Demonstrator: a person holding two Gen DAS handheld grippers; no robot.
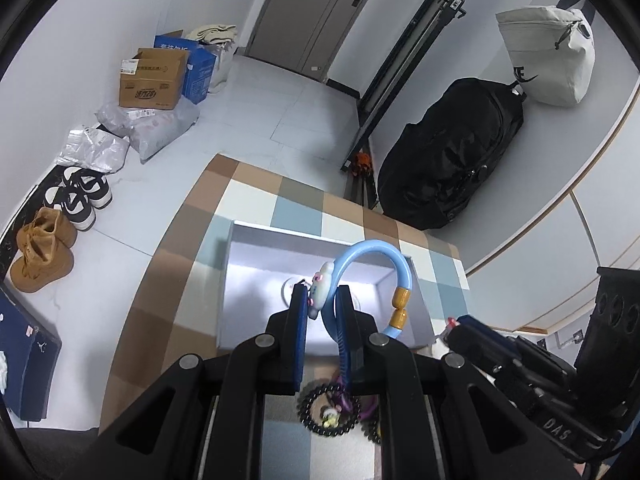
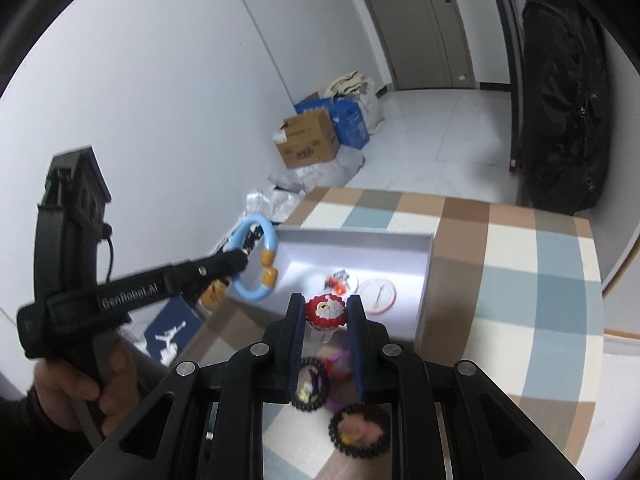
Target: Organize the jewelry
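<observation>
My left gripper (image 1: 322, 300) is shut on a light blue bracelet (image 1: 376, 250) with a white charm and yellow beads, held above the open white box (image 1: 240, 276). The right wrist view shows that gripper (image 2: 242, 258) and the blue bracelet (image 2: 256, 260) over the box's left edge (image 2: 360, 238). My right gripper (image 2: 326, 316) is shut on a red and white charm piece (image 2: 326, 311) near the box's front. Inside the box lie a white disc with a red rim (image 2: 376, 292) and a small red and black piece (image 2: 338, 280). Black bead bracelets (image 2: 360, 428) and a purple one (image 2: 340, 360) lie on the checked cloth under my right gripper.
The table edge (image 2: 592, 264) drops off at the right. On the floor stand cardboard boxes (image 1: 154, 80), plastic parcels (image 1: 160, 128) and shoes (image 1: 44, 248). A black backpack (image 1: 448, 160) leans on the wall behind the table. A hand (image 2: 80, 390) holds the left gripper's handle.
</observation>
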